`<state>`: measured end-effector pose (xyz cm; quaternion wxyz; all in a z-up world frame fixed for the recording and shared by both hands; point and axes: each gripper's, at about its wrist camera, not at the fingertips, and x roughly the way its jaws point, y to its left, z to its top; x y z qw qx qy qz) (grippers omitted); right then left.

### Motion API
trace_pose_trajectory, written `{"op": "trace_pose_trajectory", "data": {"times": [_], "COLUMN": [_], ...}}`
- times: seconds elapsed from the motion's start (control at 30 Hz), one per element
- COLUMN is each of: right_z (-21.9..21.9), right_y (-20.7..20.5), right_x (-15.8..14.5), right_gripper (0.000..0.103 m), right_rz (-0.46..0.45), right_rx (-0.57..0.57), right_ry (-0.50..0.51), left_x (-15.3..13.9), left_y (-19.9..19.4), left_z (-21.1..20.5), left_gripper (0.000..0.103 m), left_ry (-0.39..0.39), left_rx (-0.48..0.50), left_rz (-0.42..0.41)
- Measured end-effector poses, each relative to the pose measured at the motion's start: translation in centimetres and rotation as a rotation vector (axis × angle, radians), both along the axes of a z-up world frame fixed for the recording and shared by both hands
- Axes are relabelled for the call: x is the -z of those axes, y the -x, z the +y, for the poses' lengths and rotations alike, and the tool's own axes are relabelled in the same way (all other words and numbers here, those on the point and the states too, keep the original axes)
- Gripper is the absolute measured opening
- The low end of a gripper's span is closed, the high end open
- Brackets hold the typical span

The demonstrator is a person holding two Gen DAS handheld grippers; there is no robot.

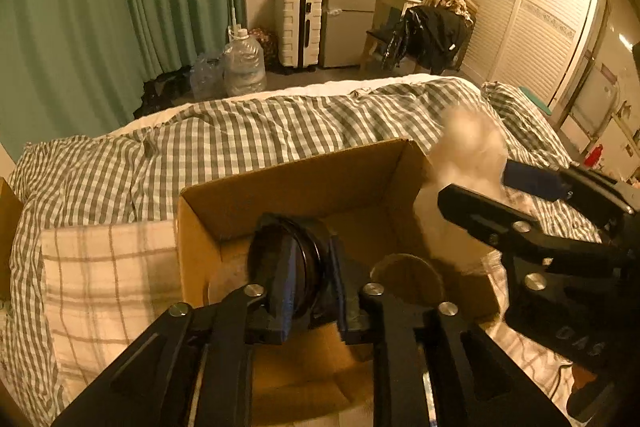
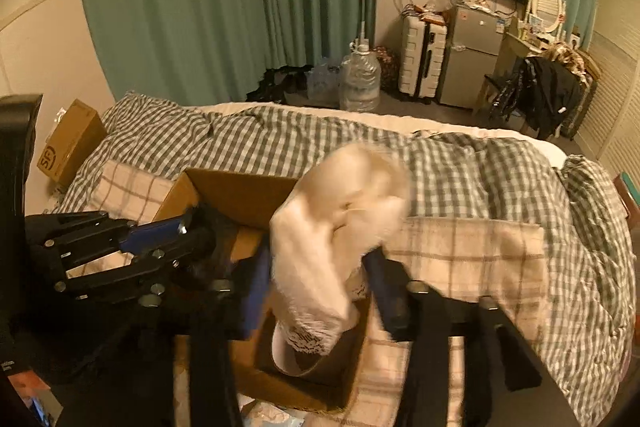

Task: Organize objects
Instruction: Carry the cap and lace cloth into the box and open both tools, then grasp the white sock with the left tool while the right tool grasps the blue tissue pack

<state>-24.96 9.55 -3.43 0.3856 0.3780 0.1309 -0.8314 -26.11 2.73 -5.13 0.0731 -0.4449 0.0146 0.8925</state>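
Note:
An open cardboard box (image 1: 304, 183) sits on the bed; it also shows in the right wrist view (image 2: 240, 195). My left gripper (image 1: 310, 303) is shut on a round black disc-like object (image 1: 288, 259) and holds it over the box's opening. My right gripper (image 2: 320, 291) is shut on a fluffy white plush toy (image 2: 332, 235), blurred by motion, at the box's right side. In the left wrist view the right gripper (image 1: 516, 195) comes in from the right with the plush (image 1: 468, 155). A cardboard tape roll (image 1: 408, 275) lies inside the box.
The box rests on a cream plaid cloth (image 1: 104, 279) over a green checked duvet (image 1: 280, 123). A second cardboard box (image 2: 72, 143) sits at the bed's far left. Water jugs (image 1: 244, 67), a suitcase, a small fridge and a chair with clothes stand beyond the bed.

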Motion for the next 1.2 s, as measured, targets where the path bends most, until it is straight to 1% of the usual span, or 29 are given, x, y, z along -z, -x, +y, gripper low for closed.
{"op": "trace_pose_trajectory", "data": {"times": [0.03, 0.07, 0.1, 0.13, 0.17, 0.27, 0.37, 0.4, 0.43, 0.53, 0.57, 0.7, 0.83, 0.93, 1.07, 1.2], "right_z": [0.2, 0.5, 0.8, 1.0, 1.3, 2.5, 4.2, 4.8, 5.3, 7.3, 8.0, 10.3, 12.2, 13.0, 13.1, 12.7], "right_y": [-0.1, -0.2, -0.4, -0.5, -0.7, -1.5, -3.0, -3.5, -4.0, -6.0, -6.7, -9.4, -11.9, -13.3, -13.9, -13.8], "right_x": [-0.4, -0.8, -1.3, -1.7, -2.3, -4.1, -6.2, -6.8, -7.4, -9.5, -10.0, -11.5, -11.8, -10.9, -8.1, -4.3], "right_gripper": [0.059, 0.061, 0.064, 0.065, 0.065, 0.066, 0.067, 0.067, 0.068, 0.07, 0.07, 0.074, 0.079, 0.08, 0.08, 0.08], "right_rz": [0.001, 0.006, 0.013, 0.019, 0.026, 0.053, 0.09, 0.099, 0.108, 0.14, 0.147, 0.171, 0.186, 0.179, 0.148, 0.114], "right_rx": [0.002, 0.007, 0.01, 0.014, 0.018, 0.024, 0.037, 0.04, 0.043, 0.062, 0.068, 0.084, 0.098, 0.099, 0.118, 0.138], "right_ry": [0.003, 0.003, 0.004, 0.005, 0.006, 0.008, 0.01, 0.012, 0.012, 0.017, 0.018, 0.032, 0.042, 0.037, 0.014, -0.029], "left_x": [-0.3, -0.8, -1.2, -1.8, -2.5, -4.1, -6.1, -6.7, -7.7, -9.6, -10.0, -11.3, -11.1, -10.2, -7.3, -3.7], "left_y": [-0.2, -0.6, -0.9, -1.3, -1.8, -2.9, -4.8, -5.4, -6.4, -9.0, -9.7, -13.1, -15.8, -17.5, -18.6, -18.7], "left_z": [0.0, 0.0, -0.1, -0.3, -0.3, -0.6, -1.1, -1.2, -1.3, -1.7, -1.8, -2.2, -2.5, -2.6, -2.4, -1.8], "left_gripper": [0.042, 0.053, 0.071, 0.076, 0.076, 0.076, 0.077, 0.078, 0.082, 0.086, 0.086, 0.094, 0.094, 0.095, 0.095, 0.095], "left_ry": [0.002, 0.011, 0.018, 0.023, 0.022, 0.026, 0.036, 0.038, 0.039, 0.032, 0.027, 0.028, 0.034, 0.034, 0.051, 0.07], "left_rx": [-0.001, -0.008, -0.015, -0.022, -0.024, -0.031, -0.05, -0.055, -0.061, -0.082, -0.088, -0.128, -0.152, -0.173, -0.2, -0.209], "left_rz": [0.0, 0.008, 0.021, 0.037, 0.05, 0.048, 0.082, 0.092, 0.11, 0.157, 0.165, 0.197, 0.213, 0.216, 0.197, 0.157]}}
